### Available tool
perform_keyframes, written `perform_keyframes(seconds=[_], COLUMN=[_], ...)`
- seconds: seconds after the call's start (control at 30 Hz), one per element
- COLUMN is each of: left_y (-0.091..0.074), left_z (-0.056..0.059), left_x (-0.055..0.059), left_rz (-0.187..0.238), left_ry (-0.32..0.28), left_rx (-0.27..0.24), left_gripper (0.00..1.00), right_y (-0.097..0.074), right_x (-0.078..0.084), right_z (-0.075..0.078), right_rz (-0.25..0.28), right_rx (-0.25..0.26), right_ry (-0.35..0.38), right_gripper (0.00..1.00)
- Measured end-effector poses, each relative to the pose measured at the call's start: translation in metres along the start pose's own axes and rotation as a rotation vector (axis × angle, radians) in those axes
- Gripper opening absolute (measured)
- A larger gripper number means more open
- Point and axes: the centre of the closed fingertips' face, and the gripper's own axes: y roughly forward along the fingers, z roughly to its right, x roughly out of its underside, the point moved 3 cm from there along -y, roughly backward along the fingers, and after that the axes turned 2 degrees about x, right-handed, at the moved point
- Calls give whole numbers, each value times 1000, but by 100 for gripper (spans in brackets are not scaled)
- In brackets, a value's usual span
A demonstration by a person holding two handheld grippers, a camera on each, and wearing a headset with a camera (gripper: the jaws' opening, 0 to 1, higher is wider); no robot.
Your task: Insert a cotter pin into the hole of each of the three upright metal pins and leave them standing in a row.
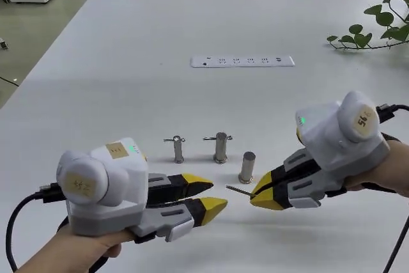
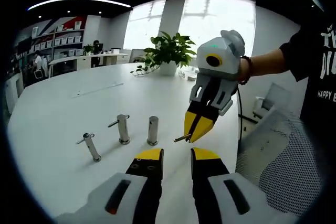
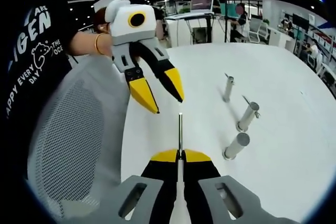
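Three upright metal pins stand in a row on the white table. The left pin and the middle pin each carry a cotter pin through the top. The right pin has none. My right gripper is shut on a thin cotter pin, whose tip points left, just below and in front of the right pin. In the right gripper view the cotter pin sticks straight out between the jaws. My left gripper is open, empty, to the left of the cotter pin's tip.
A white power strip lies further back on the table. A green plant reaches in at the far right. A mesh chair stands beside the table's near edge.
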Motion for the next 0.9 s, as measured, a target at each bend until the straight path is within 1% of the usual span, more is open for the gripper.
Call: perform_keyframes(seconds=[0.17,0.27,0.4,0.43,0.63,0.9], left_y=[2,3,5,5,9,15], left_z=[-1,-1,-1,-1,-5,-9], left_x=[2,2,5,6,7,7], left_rz=[-3,-5,-9,-14,-25,-28], left_ry=[0,1,2,-1,6,11], left_rx=[-15,-24,-38,-42,-59,-80], left_gripper=[18,17,17,17,16,17], right_y=[-2,-4,-9,-10,-15,-19], right_x=[8,9,10,12,17,22], right_z=[7,10,18,21,29,36], right_rz=[-53,-66,-98,-114,-170,-215], right_rx=[24,35,51,58,64,67], right_ry=[0,-7,-18,-21,-49,-58], right_gripper=[0,0,0,0,0,0])
